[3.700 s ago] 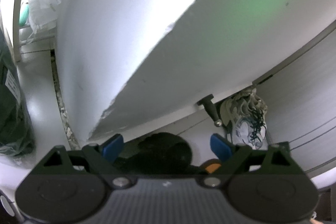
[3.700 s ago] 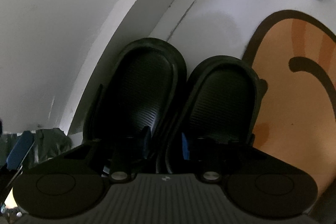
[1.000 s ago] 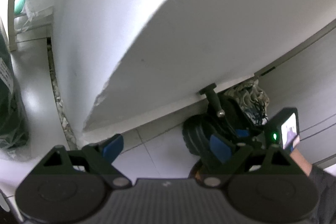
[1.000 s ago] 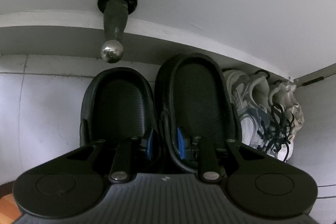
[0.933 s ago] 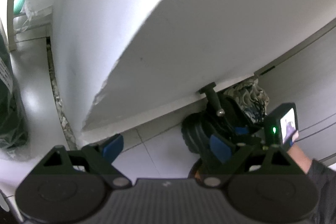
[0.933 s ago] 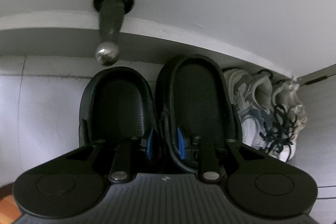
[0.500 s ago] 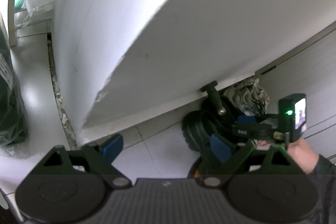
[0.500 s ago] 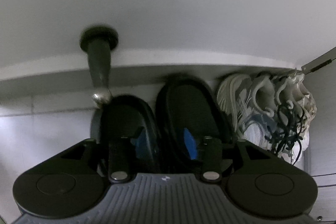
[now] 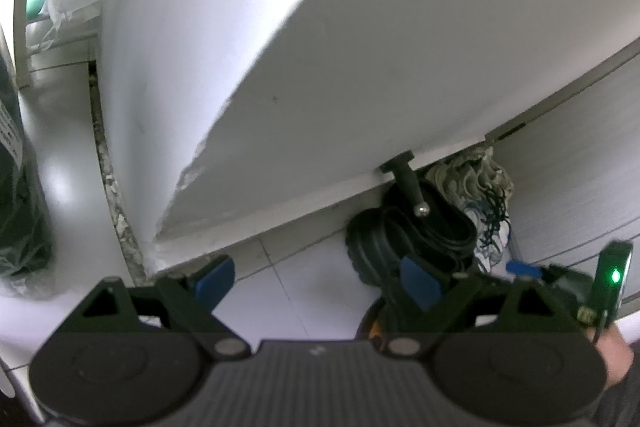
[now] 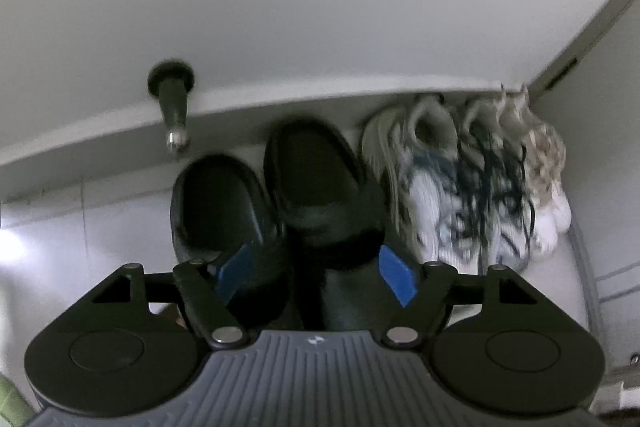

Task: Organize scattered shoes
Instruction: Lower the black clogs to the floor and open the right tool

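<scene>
Opening right gripper (image 10: 316,275) above black slippers (image 10: 276,211) under cabinet (image 10: 320,7).

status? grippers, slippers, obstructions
Left gripper open, empty. Right gripper opening, clear of black slippers parked beside sneakers. Door stopper overhangs left slipper.

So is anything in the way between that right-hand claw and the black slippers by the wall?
Nothing visible is. The right gripper hangs just above the black slippers, its jaws opening around their near ends. The door stopper juts out to the slippers' left, and the sneakers sit to their right.
</scene>
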A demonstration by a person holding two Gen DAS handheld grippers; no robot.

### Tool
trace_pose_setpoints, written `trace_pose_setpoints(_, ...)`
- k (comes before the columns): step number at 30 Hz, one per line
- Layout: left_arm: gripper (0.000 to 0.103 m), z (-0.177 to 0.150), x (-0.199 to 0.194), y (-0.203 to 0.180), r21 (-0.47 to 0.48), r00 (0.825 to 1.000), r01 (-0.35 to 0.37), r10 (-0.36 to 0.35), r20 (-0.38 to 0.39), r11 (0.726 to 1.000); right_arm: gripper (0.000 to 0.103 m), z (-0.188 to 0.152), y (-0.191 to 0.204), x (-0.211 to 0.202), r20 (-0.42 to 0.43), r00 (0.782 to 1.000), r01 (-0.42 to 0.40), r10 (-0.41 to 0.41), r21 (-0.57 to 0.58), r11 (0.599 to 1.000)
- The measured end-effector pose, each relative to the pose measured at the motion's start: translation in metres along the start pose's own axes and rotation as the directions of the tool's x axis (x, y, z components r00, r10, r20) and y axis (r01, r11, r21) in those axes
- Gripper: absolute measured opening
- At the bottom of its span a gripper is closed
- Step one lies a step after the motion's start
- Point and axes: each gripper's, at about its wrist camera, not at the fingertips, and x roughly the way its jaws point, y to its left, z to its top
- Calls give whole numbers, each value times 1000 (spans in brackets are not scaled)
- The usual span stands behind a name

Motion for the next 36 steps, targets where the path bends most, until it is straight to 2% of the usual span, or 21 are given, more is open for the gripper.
trace_pose_setpoints(5, 92, -1, -1, -1, 4, 1000, -3, 3, -1, 1000, 80, -35, 11, 12, -51, 997, -54, 53, -27, 998)
trace_pose_setpoints(13, 92, -5, 8, -6, -13, 1000, 0, 0, -2, 1000, 80, -50, 32, 33, -79, 997, -33, 25, -101, 994)
trace_pose_setpoints(20, 93, -4, 12, -4, -27, 1000, 10, -11, -18, 1000, 80, -46, 32, 38, -103, 994, -48, 40, -78, 996)
trace_pose_setpoints(23, 93, -5, 14, -4, -28, 1000, 14, -14, -27, 1000, 80, -50, 25, 40, -148, 987, -73, 67, -40, 997)
trace_pose_setpoints(28, 93, -5, 17, -4, -26, 999, 11, -12, -33, 1000, 90, -68, 18, 41, -190, 979, -79, 70, -39, 996)
trace_pose_setpoints(31, 93, -5, 17, -5, -22, 999, 9, -10, -37, 1000, 91, -74, 13, 42, -206, 975, -85, 82, -7, 996)
trace_pose_setpoints(36, 93, -7, 18, -7, -9, 999, 6, -7, -43, 1000, 91, -79, 17, 43, -214, 974, -87, 78, -32, 996)
